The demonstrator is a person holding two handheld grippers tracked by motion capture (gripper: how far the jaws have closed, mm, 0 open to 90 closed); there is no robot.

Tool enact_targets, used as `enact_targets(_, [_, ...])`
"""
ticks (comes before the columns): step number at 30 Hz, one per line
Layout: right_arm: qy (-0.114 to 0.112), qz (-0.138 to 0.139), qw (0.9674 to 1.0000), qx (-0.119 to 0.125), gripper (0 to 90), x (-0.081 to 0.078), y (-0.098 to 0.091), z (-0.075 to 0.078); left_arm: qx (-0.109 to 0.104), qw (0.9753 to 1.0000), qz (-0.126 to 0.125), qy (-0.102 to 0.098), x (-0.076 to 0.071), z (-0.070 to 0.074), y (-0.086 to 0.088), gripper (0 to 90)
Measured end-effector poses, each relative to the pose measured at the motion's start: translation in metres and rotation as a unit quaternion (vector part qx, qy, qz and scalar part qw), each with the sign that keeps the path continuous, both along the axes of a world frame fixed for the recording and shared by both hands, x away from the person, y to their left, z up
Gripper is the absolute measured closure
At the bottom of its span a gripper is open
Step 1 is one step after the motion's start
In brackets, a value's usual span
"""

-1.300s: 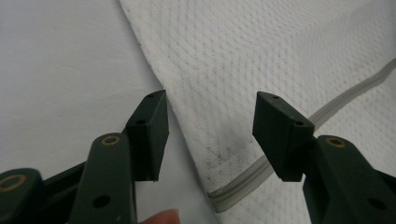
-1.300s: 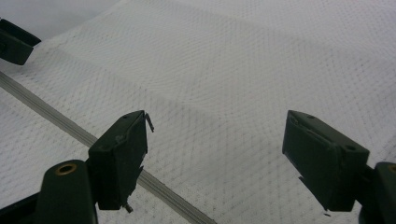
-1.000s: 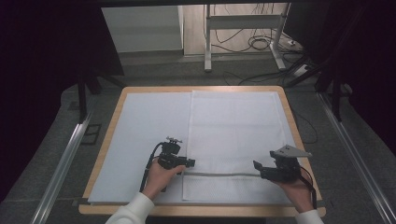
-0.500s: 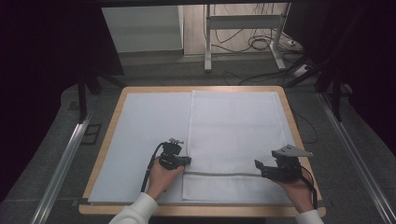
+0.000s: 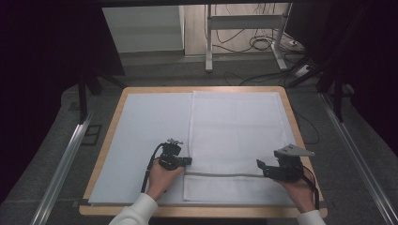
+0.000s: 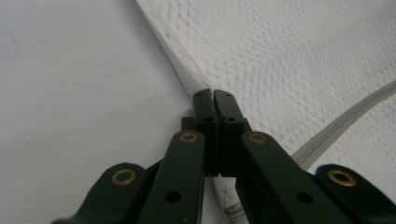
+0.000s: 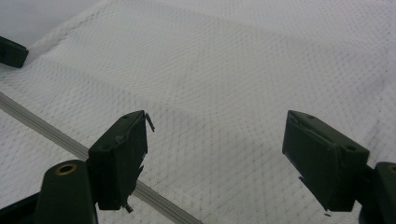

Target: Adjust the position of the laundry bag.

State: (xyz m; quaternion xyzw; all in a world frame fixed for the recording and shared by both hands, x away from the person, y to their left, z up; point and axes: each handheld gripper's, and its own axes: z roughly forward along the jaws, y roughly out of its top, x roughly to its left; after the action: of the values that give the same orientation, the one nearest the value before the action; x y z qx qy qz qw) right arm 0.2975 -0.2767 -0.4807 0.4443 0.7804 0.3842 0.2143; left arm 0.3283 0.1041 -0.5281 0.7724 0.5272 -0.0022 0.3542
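Nearest me, at the lower middle of the high view, my left tongs have just been closing and now pinch the left edge of the white waffle-weave towel; in the left gripper view the jaws meet on that hem. At lower right, my right tongs stand wide apart over the towel near its grey stripe, gripping nothing. The towel lies flat on the right half of the tabletop, reaching to its far edge. I can read no writing or labels anywhere.
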Motion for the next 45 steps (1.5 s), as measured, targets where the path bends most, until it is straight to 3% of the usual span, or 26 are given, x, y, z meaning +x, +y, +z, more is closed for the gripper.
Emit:
enact_targets(7, [0.017,0.003,0.9998,-0.004,21.6,0.004,0.005,-0.002,-0.008,1.0000,-0.002,0.001,0.001,0.000,0.002,89.8])
enact_targets(16, [0.035,-0.006,0.9993,0.013,21.8,0.022,0.024,0.018,-0.022,0.9998,-0.004,-0.002,0.000,0.004,0.005,89.8])
enact_targets(20, [0.038,-0.002,0.9992,0.012,21.8,0.025,0.026,0.013,-0.029,0.9996,-0.003,-0.004,0.000,0.005,0.006,89.8])
enact_targets(30, [0.048,-0.001,0.9988,0.006,21.6,0.028,0.014,0.006,-0.033,0.9995,-0.003,-0.004,0.000,0.006,0.008,89.8])
enact_targets(38, [0.057,-0.013,0.9982,0.013,20.6,0.033,-0.016,0.006,-0.033,0.9994,0.002,-0.009,-0.001,0.006,0.007,89.8])
enact_targets(45, [0.064,-0.016,0.9978,0.008,19.3,0.035,-0.027,0.004,-0.033,0.9994,0.001,-0.009,-0.002,0.007,0.007,89.8])
